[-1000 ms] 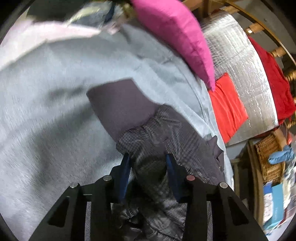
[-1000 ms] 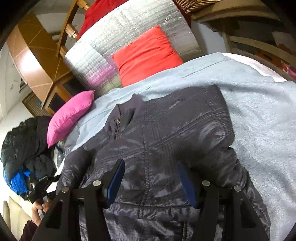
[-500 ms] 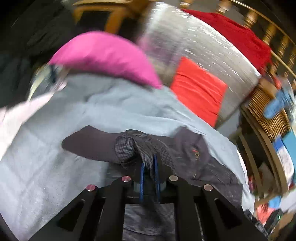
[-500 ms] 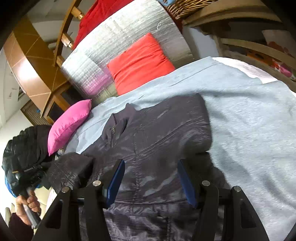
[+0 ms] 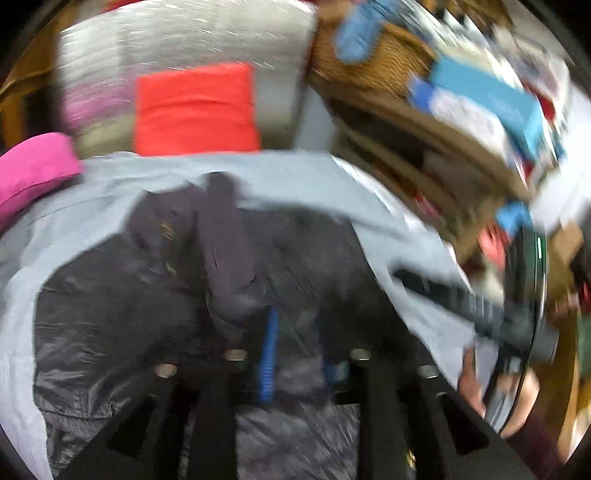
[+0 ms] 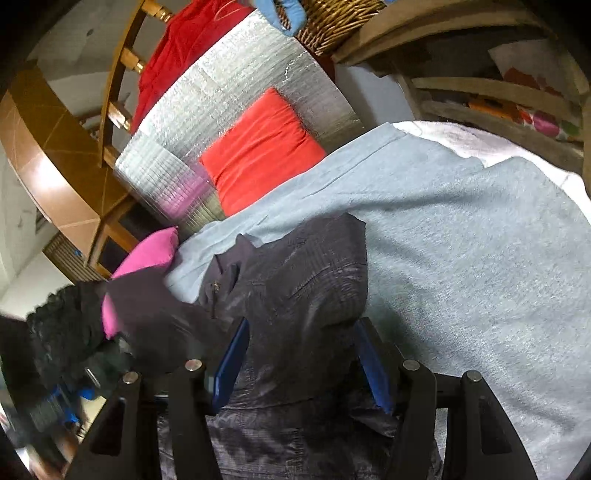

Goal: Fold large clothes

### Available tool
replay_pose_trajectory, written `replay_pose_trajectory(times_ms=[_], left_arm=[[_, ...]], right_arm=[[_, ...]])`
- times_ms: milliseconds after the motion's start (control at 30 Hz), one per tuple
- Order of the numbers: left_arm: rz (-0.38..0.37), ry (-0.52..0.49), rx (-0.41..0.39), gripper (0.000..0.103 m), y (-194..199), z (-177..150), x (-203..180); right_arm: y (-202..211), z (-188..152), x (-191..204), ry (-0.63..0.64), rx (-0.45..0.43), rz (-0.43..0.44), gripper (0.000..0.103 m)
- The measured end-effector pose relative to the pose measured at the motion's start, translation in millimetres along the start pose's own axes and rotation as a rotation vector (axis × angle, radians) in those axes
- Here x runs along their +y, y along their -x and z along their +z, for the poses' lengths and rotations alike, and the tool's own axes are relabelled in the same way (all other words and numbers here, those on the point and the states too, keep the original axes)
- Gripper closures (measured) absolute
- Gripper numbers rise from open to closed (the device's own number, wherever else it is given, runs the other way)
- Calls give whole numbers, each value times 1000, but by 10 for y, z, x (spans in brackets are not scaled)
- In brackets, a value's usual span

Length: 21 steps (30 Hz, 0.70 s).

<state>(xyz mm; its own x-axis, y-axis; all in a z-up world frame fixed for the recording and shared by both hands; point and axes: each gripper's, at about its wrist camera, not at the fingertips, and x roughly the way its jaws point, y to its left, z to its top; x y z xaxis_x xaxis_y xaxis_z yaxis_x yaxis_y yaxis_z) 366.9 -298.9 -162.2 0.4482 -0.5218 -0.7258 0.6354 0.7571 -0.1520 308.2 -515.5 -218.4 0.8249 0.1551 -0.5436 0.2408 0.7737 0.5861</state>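
The dark jacket (image 6: pixel 295 295) lay spread on the grey blanket (image 6: pixel 480 258), collar toward the far pillows. At the left, the left gripper (image 5: pixel 299 354) seemed to pinch the sleeve (image 5: pixel 225 258), probably to carry it across the body; blur hid how tightly. At the right, the right gripper (image 6: pixel 303 362) hovered with jaws wide apart, gripping nothing.

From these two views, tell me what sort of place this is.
Probably a lived-in home, likely a bedroom: a dark quilted jacket lies on a light blue fleece blanket, with a red square cushion and a woven wicker basket behind.
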Motion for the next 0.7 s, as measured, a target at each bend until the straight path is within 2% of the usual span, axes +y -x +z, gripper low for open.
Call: replay_pose_trajectory(times_ms=[67, 200, 267, 333, 467, 600, 700], left_arm=[[24, -33, -12, 36, 57, -146, -40], [32, 12, -65, 36, 398, -418, 229], [82, 55, -99, 34, 574, -512, 453], [139, 142, -121, 34, 738, -622, 784], [240, 311, -146, 34, 934, -835, 1312], [358, 384, -168, 34, 1014, -979, 1673], [397, 413, -196, 34, 1027, -1061, 1819]], right_arm=[[20, 6, -44, -31, 4, 28, 40], [4, -24, 9, -21, 31, 52, 40], [-25, -51, 74, -4, 58, 63, 40], [-72, -85, 122, -9, 90, 83, 40], [-180, -142, 81, -83, 151, 97, 39], [-192, -180, -32, -188, 176, 167, 39], [-120, -187, -142, -259, 169, 229, 39]])
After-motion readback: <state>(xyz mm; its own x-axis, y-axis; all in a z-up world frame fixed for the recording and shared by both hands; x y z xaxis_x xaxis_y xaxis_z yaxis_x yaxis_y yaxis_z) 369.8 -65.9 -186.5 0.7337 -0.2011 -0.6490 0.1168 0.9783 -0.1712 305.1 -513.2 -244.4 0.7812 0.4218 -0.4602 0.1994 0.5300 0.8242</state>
